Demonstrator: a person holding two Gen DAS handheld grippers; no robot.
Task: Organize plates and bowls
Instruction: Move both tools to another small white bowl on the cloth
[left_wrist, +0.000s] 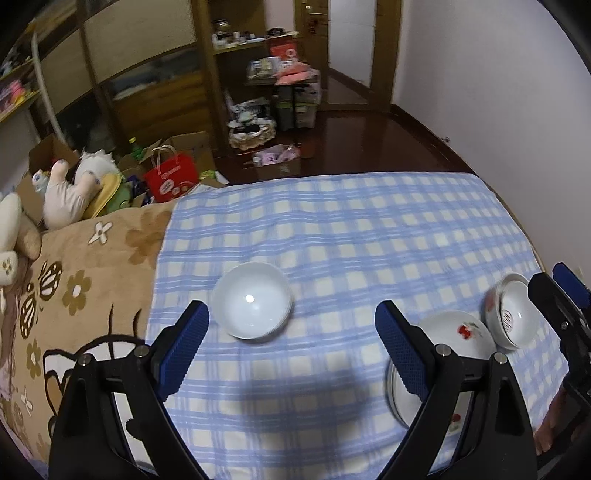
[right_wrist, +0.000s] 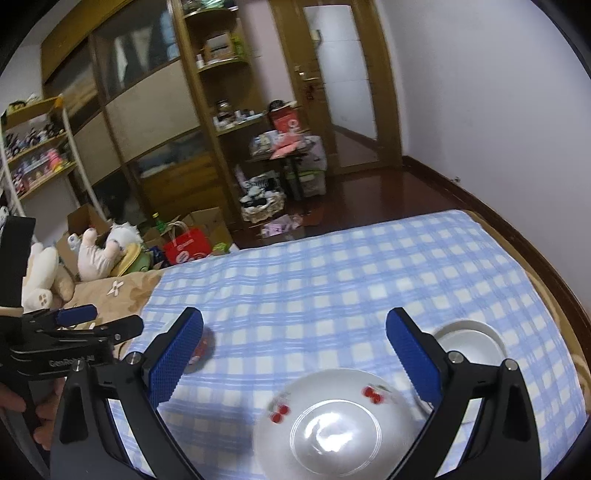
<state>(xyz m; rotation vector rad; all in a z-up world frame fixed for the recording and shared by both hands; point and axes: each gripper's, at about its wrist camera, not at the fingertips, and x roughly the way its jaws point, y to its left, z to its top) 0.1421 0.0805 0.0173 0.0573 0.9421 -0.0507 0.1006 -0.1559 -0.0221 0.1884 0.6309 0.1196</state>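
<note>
The left gripper (left_wrist: 291, 325) has its jaws spread wide and holds nothing; its blue pads (left_wrist: 188, 347) hang above the checked cloth (left_wrist: 332, 229), apart from every dish. The right gripper (right_wrist: 295, 343) likewise has its jaws spread wide and grips nothing. Directly ahead of the left jaws, just beyond the left pad, stands one plain white bowl (left_wrist: 253, 300), upright on the cloth. Behind the left gripper's right finger lies one flowered plate (left_wrist: 454, 332), partly hidden by that finger, and beside it at the far right sits one flowered bowl (left_wrist: 511, 312), tilted and touching or nearly touching the plate; the contact cannot be told for certain. The left wrist view therefore shows three dishes: two bowls and one plate. The right wrist view also shows three: one flowered plate (right_wrist: 332, 421) with red cherry marks, lying between and below the jaws; one small white dish (right_wrist: 469, 341) just behind the right finger, at the cloth's right side; and one blurred dish with red marks (right_wrist: 201, 349), mostly hidden behind the left pad. The plain white bowl appears only in the left wrist view; the small white dish appears only in the right wrist view. The right wrist view also shows the left gripper from the side, at the left edge. A brown flowered blanket (left_wrist: 81, 280) adjoins the cloth on the left, with soft toys (left_wrist: 70, 188) beyond it.
</note>
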